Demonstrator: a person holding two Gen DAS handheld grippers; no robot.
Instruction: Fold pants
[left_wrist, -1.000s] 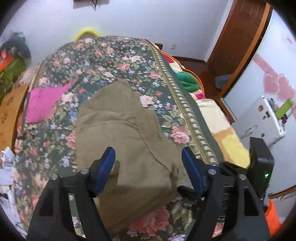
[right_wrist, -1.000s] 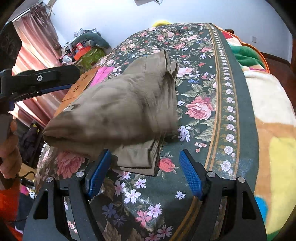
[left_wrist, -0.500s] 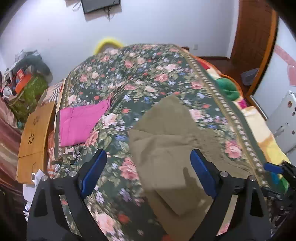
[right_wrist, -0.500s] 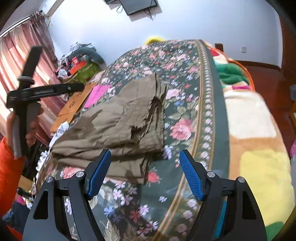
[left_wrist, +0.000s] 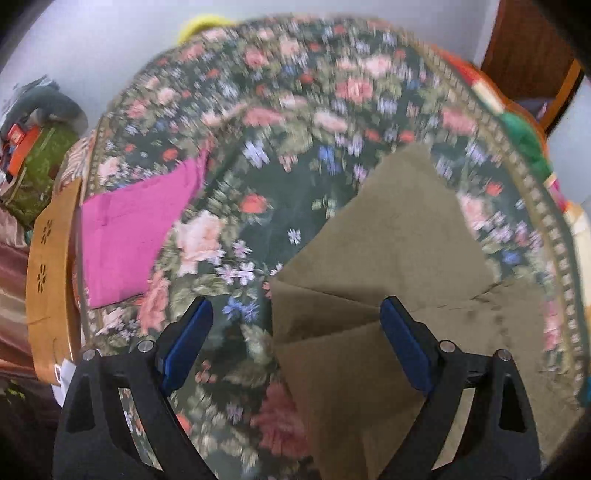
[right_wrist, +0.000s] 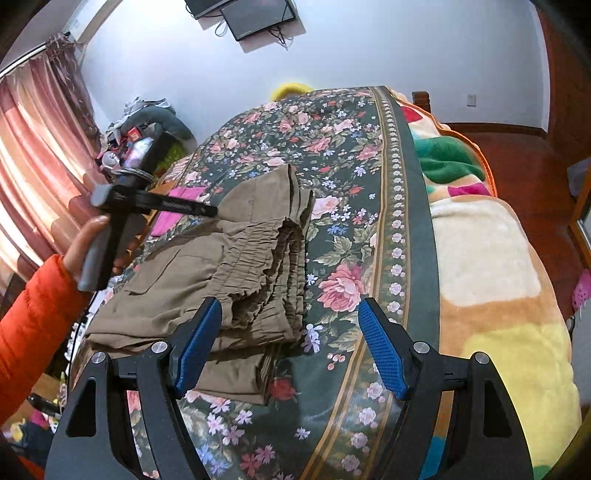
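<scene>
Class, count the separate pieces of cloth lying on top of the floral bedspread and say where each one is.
2: the folded olive pants near the bed's middle, and a pink cloth by the far edge, beside the wooden board. More may be hidden.

No writing, label, brand mark, number or sign can be read in either view. The red box (left_wrist: 21, 147) on the heap by the wall (its face too small and smeared to make out) may carry print, but no letter can be told. The dark screen (right_wrist: 258, 16) on the wall shows nothing on its face. The wooden board (left_wrist: 50, 266) bears only cut-out flower shapes, no characters. The arm of the left gripper (right_wrist: 205, 211) shows a faint pale line of marks that cannot be read.
</scene>
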